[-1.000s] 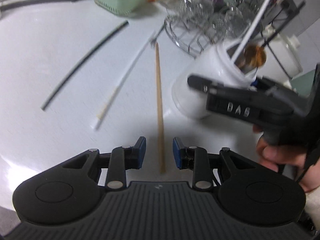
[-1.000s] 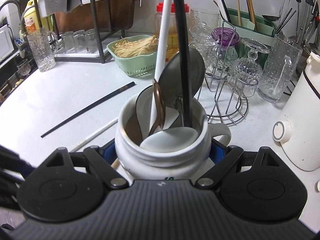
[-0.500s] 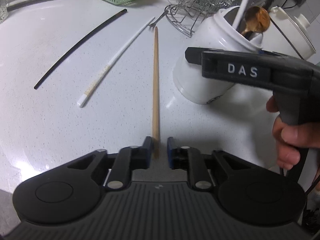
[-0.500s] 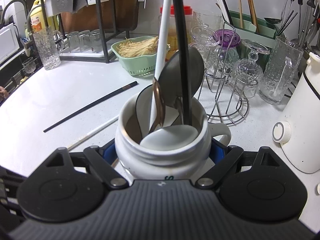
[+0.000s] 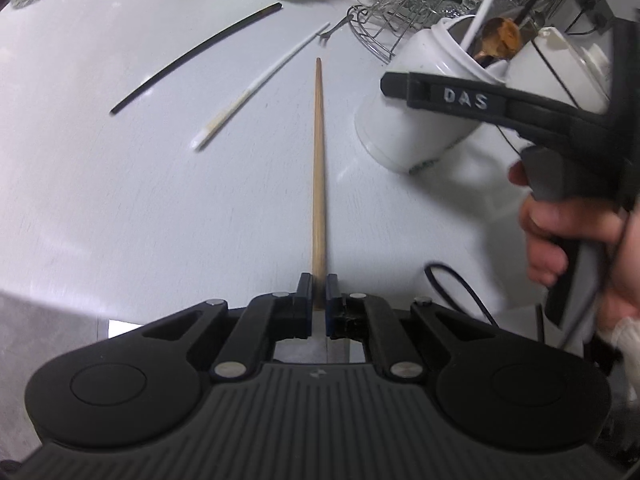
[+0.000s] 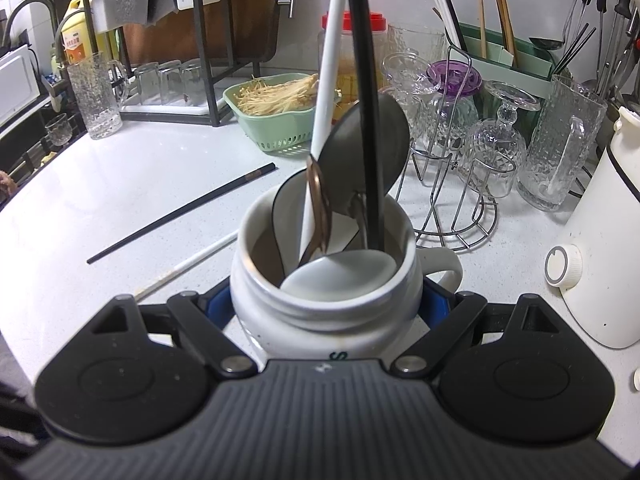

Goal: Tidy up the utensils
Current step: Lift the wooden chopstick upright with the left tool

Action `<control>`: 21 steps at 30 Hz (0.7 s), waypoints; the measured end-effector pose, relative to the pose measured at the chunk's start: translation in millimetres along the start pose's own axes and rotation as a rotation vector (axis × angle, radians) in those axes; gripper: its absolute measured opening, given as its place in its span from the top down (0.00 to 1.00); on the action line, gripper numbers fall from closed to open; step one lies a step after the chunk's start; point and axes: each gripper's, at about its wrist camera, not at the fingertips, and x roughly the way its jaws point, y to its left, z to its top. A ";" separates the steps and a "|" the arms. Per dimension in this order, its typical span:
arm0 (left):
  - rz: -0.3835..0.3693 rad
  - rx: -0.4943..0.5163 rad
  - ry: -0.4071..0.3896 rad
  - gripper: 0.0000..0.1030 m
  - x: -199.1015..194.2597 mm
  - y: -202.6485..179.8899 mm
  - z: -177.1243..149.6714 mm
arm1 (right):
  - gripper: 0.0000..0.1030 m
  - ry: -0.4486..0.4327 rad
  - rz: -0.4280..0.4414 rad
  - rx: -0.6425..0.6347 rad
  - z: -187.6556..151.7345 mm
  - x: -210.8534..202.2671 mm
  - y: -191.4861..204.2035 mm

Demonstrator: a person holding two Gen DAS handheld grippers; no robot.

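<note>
My left gripper (image 5: 319,292) is shut on the near end of a wooden chopstick (image 5: 319,160) that points away over the white counter. A white chopstick (image 5: 256,88) and a black chopstick (image 5: 192,60) lie on the counter to its left; both also show in the right wrist view, black (image 6: 180,214) and white (image 6: 188,268). My right gripper (image 6: 326,300) is shut on a white ceramic jar (image 6: 324,308), which holds spoons, a white chopstick and a black chopstick. The jar (image 5: 416,120) shows tilted in the left wrist view, right of the wooden chopstick.
A green basket (image 6: 276,120) of pale sticks, a wire glass rack (image 6: 456,184) with glasses, a glass pitcher (image 6: 560,140), and a white kettle (image 6: 604,264) stand behind and right of the jar. A dish rack (image 6: 192,40) stands at the back left.
My left gripper closed from open onto the near end of the wooden chopstick. The right gripper stayed shut on the jar, nearly still.
</note>
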 end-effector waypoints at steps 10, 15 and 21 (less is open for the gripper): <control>-0.016 -0.078 -0.021 0.94 -22.8 17.6 -29.4 | 0.11 -0.015 0.002 -0.008 -1.8 -0.3 8.4; -0.006 -0.072 -0.004 0.94 -16.9 12.7 -33.1 | 0.11 -0.030 0.015 -0.018 -2.8 -0.1 15.8; 0.012 -0.100 0.007 0.93 -6.3 13.3 -32.3 | 0.11 -0.032 0.017 -0.018 -1.9 1.3 18.0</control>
